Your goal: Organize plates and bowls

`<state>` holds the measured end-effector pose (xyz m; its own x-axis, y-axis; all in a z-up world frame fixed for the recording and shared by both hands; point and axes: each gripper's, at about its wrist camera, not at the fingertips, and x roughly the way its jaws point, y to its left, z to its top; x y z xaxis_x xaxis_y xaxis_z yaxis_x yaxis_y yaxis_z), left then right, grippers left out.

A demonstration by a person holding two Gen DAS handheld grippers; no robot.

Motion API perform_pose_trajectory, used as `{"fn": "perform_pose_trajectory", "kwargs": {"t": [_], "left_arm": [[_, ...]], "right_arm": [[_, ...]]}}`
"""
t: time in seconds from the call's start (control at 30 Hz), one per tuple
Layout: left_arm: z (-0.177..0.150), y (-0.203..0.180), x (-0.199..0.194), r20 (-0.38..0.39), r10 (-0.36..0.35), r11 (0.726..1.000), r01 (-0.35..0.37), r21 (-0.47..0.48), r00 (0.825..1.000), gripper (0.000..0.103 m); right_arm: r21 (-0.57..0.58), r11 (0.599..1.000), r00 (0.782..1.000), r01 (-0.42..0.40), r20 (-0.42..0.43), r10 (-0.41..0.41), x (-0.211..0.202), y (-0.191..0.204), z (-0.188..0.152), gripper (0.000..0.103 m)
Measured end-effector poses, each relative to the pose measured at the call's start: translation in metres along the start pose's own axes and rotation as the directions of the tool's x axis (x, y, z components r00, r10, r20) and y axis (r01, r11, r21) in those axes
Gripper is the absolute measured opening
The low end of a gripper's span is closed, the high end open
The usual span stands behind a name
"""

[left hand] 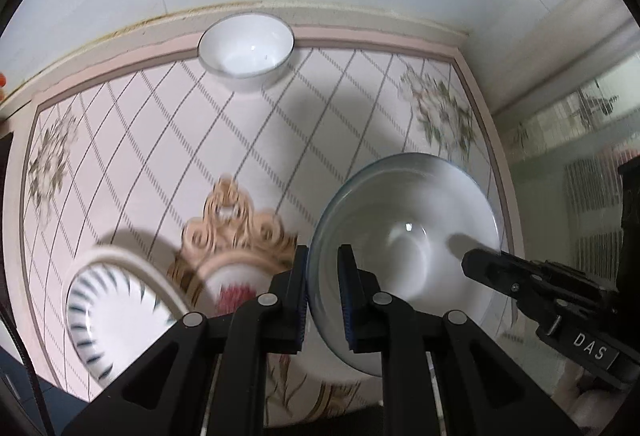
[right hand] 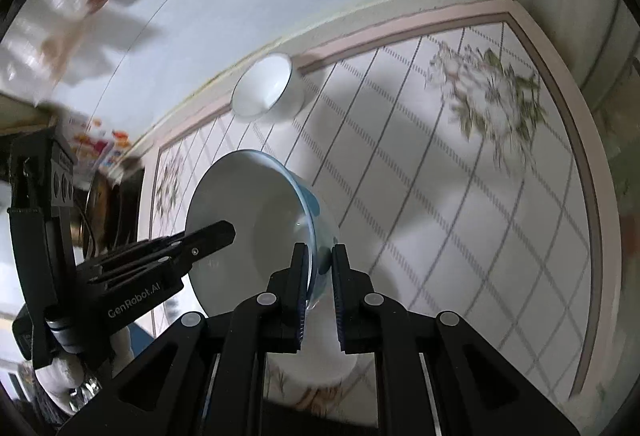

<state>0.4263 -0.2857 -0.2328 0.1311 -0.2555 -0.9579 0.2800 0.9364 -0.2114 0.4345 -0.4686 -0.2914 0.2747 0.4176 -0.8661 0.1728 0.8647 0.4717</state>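
**Both claws clamp one bowl**

The left claw (left hand: pixel 323 292) is clamped on the near rim of a blue-rimmed bowl (left hand: pixel 404 252), lower right of its frame. The right claw (right hand: pixel 320 288) is clamped on the opposite rim of that bowl, which tilts above the patterned surface (left hand: pixel 160 140). A white bowl (left hand: pixel 246 50) stands at the upper centre near the wall. A striped plate (left hand: pixel 108 312) lies lower left.

Desk (left hand: pixel 132 140) – pink, lattice and flower print; white bowl (left hand: pixel 246 48) at far edge, striped plate (left hand: pixel 100 320) near.
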Motion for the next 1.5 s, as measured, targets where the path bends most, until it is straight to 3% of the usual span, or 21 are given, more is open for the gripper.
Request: {"fn": "perform_pose_trajectory", "kwargs": {"t": [0.2,0.4,1.13,1.37,1.5], "left_arm": [[-0.037,0.006,0.017,-0.054,0.007,1.0,-0.007,-0.002,0.998,0.012],[-0.056,0.007,0.039,-0.1,0.03,0.999,-0.029,0.012,0.995,0.012],[-0.065,-0.004,0.067,-0.137,0.164,0.983,-0.15,0.106,0.977,0.012],[-0.068,0.001,0.065,-0.158,0.127,0.99,-0.115,0.079,0.979,0.012],[-0.066,0.01,0.032,-0.14,0.052,0.998,-0.048,0.034,0.989,0.013]], "right_arm": [[0.014,1.0,0.999,-0.002,-0.053,0.003,0.007,0.001,-0.047,0.013],[0.038,0.999,0.996,0.013,-0.094,-0.01,0.032,-0.014,-0.069,0.013],[0.021,0.998,0.99,0.054,-0.131,-0.051,0.057,-0.021,-0.072,0.013],[0.034,0.999,0.985,0.037,-0.168,-0.031,0.059,-0.022,-0.067,0.013],[0.08,0.997,0.984,-0.014,-0.175,0.028,0.044,-0.028,-0.056,0.014]]}}
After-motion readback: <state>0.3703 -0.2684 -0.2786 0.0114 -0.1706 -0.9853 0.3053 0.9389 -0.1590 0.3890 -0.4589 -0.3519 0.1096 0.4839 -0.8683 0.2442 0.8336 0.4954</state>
